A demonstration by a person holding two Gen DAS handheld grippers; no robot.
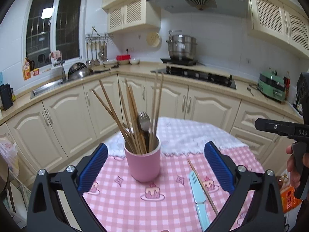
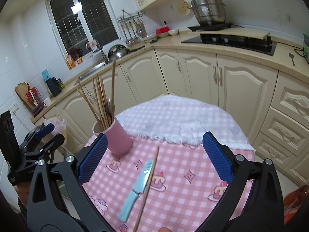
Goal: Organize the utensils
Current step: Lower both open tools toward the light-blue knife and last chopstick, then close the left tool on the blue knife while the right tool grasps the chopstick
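Chopstick (image 2: 148, 189) lay loose beside blue knife (image 2: 138, 185) on cloth, long axis along the reach | right gripper (image 2: 154, 160) nearer, wide, empty | left gripper (image 1: 155, 166) wide, facing pink cup (image 1: 143, 162).

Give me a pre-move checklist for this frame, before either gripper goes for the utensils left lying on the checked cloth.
1. Right gripper open and empty: ok, blue pads wide apart, nothing between them.
2. Left gripper open and empty: ok, pads apart, the cup only seen between them, not gripped.
3. Pink cylindrical cup upright on the pink checked tablecloth: ok.
4. Room in the cup: cannot tell; wooden chopsticks and a metal fork already fill much of it.
5. Single wooden chopstick free to pick: not ok, it lies against the light-blue knife.
6. Knife blade covered: cannot tell.
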